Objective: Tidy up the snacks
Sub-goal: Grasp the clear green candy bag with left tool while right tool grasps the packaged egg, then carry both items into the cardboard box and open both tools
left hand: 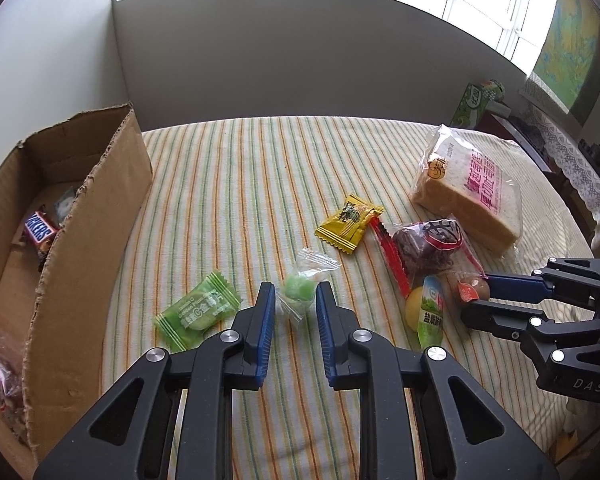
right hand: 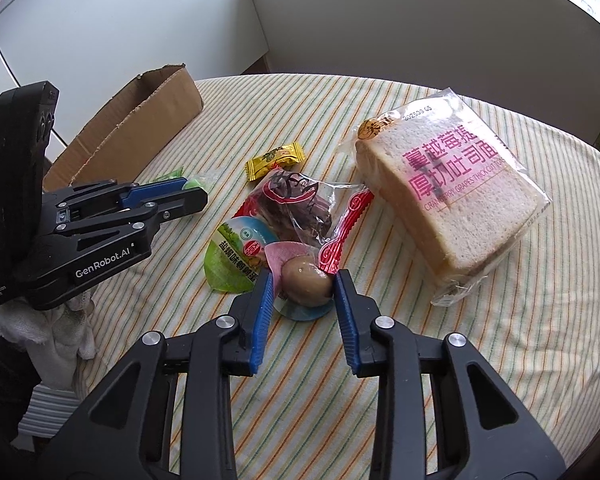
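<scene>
My left gripper (left hand: 294, 294) is open, its blue pads on either side of a small clear bag of green candy (left hand: 299, 290) on the striped tablecloth. A green wafer packet (left hand: 198, 310) lies to its left, a yellow candy packet (left hand: 350, 223) beyond. My right gripper (right hand: 302, 282) is open around a packed brown egg (right hand: 306, 280), the right pad touching it. Next to it lie a green-labelled egg pack (right hand: 236, 258), a red-edged bag of dark fruit (right hand: 296, 206) and a bread loaf bag (right hand: 448, 184). A cardboard box (left hand: 88, 216) at left holds a Snickers bar (left hand: 40, 230).
The round table's edge (left hand: 556, 432) curves close on the right. A wall stands behind the table, with a green box (left hand: 474, 104) and clutter at far right. A white cloth (right hand: 56, 328) hangs under the left gripper in the right wrist view.
</scene>
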